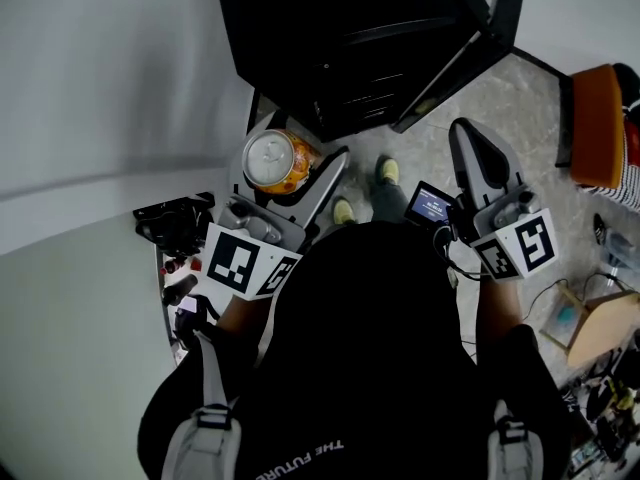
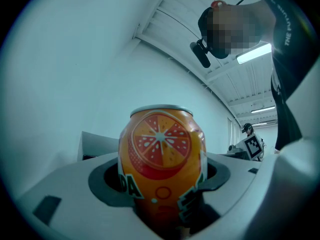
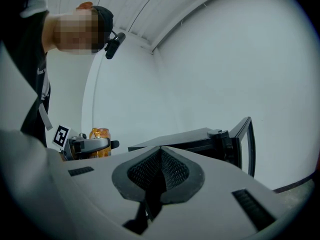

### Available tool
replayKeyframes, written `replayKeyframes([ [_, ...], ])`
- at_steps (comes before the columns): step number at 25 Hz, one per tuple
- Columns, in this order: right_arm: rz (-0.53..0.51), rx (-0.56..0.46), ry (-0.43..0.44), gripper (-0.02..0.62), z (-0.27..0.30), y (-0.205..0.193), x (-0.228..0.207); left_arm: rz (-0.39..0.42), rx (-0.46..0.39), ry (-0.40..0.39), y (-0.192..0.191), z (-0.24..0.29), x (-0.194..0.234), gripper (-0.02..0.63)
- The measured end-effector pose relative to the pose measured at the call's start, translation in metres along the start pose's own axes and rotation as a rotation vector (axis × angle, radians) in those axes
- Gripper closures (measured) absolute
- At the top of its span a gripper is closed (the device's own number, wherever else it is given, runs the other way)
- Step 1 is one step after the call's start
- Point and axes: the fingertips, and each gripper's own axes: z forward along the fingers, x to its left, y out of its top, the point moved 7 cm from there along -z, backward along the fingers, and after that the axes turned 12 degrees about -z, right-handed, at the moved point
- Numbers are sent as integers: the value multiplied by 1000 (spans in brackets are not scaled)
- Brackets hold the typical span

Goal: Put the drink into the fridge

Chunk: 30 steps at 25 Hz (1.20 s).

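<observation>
An orange soda can (image 1: 272, 158) stands upright between the jaws of my left gripper (image 1: 296, 168), which is shut on it and holds it in the air in front of the fridge. In the left gripper view the can (image 2: 161, 159) fills the middle, and the pads (image 2: 216, 176) press on its sides. The black fridge (image 1: 350, 38) stands just beyond, its door (image 1: 470, 53) swung open to the right. My right gripper (image 1: 470, 143) hangs to the right with its jaws shut on nothing (image 3: 160, 171). The right gripper view shows the fridge (image 3: 200, 139) and the held can (image 3: 100, 135).
Below the grippers, the person's feet (image 1: 345, 211) stand on the speckled floor. An orange seat (image 1: 600, 123) is at the right edge, with a cardboard box (image 1: 600, 328) and clutter below it. A black device (image 1: 175, 223) sits at the left by the white wall.
</observation>
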Motion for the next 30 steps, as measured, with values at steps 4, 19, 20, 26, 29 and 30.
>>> replayKeyframes([
  [4,-5,11,8,581,8,2,-21,9,-10,11,2,22,-3,267],
  [19,-6,30,119,581,35,-8,-70,81,-11,92,-10,69,-15,266],
  [20,-5,31,129,581,37,-9,-71,81,-9,99,-12,70,-15,267],
  [26,-33,61,178,581,45,-11,-78,84,-12,122,-14,78,-18,267],
  [29,-28,60,189,581,47,-11,-85,65,-22,127,-13,86,-19,267],
  [30,-25,53,189,581,47,-10,-88,62,-28,131,-14,89,-19,267],
])
